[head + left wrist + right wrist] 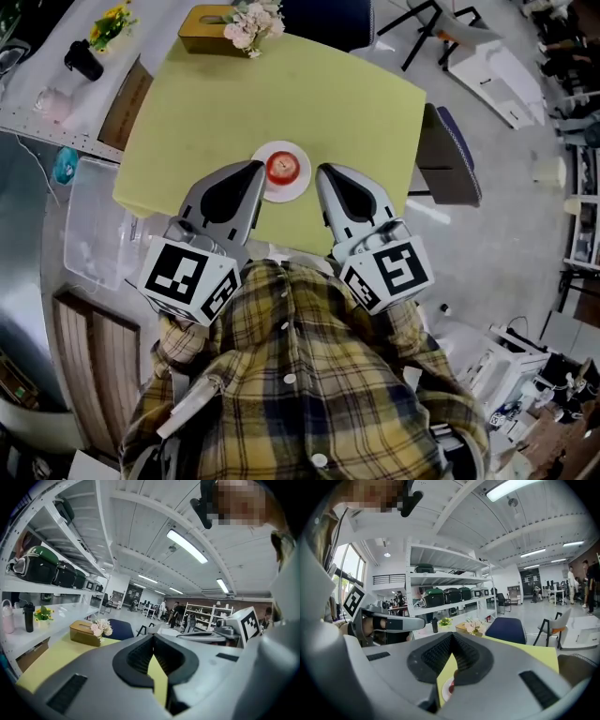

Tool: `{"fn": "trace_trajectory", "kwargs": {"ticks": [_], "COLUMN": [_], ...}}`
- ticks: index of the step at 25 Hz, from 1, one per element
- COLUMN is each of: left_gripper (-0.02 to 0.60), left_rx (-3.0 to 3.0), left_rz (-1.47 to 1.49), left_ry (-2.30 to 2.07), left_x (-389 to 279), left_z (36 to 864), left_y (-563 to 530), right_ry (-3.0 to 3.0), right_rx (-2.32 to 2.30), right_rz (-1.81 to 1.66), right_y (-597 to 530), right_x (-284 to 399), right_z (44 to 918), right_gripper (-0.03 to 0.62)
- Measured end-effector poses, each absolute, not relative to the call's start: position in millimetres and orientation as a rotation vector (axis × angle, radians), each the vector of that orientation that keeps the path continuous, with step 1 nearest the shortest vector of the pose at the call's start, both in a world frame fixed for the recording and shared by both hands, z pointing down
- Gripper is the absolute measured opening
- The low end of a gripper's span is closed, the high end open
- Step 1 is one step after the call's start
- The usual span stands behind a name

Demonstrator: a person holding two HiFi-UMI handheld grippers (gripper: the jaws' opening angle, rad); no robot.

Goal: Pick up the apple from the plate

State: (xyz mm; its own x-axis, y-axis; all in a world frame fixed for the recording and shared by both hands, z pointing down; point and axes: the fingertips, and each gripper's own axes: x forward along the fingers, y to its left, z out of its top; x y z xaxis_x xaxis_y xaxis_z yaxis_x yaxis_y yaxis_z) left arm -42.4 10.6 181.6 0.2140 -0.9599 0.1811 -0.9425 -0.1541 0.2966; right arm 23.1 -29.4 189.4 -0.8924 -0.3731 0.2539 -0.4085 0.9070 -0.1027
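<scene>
A red apple (284, 168) sits on a small white plate (281, 190) near the front edge of the yellow-green table (234, 103). My left gripper (257, 169) points at the plate's left rim and my right gripper (322, 172) at its right rim. Both are shut with nothing between the jaws. In the right gripper view the shut jaws (452, 638) hide most of the scene; a sliver of the plate (445, 691) and apple (450, 684) shows beneath them. The left gripper view shows its shut jaws (153, 637) over the table (51, 660); the apple is hidden there.
A tan tissue box (202, 28) and pink flowers (251, 22) stand at the table's far edge. A blue chair (457, 156) is at the right side. To the left are a white shelf with a black bottle (82, 60) and a clear bin (94, 234).
</scene>
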Motion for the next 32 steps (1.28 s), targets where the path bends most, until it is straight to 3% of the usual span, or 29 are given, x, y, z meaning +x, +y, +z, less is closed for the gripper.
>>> {"fn": "trace_trajectory", "kwargs": {"ticks": [17, 32], "left_gripper": [0.008, 0.008], "left_rx": [2.454, 2.487], "left_rz": [0.051, 0.156], "left_ry": [-1.255, -1.053], "left_x": [-128, -110], "left_z": [189, 239], "left_y": [-44, -53], "right_ry": [-2.623, -2.408], "right_rx": [1.210, 1.371], "right_rz": [0.351, 0.464], "right_y": [-62, -53], "right_x": [-47, -29], "right_z": [206, 269], "right_gripper": [-0.003, -0.003]}}
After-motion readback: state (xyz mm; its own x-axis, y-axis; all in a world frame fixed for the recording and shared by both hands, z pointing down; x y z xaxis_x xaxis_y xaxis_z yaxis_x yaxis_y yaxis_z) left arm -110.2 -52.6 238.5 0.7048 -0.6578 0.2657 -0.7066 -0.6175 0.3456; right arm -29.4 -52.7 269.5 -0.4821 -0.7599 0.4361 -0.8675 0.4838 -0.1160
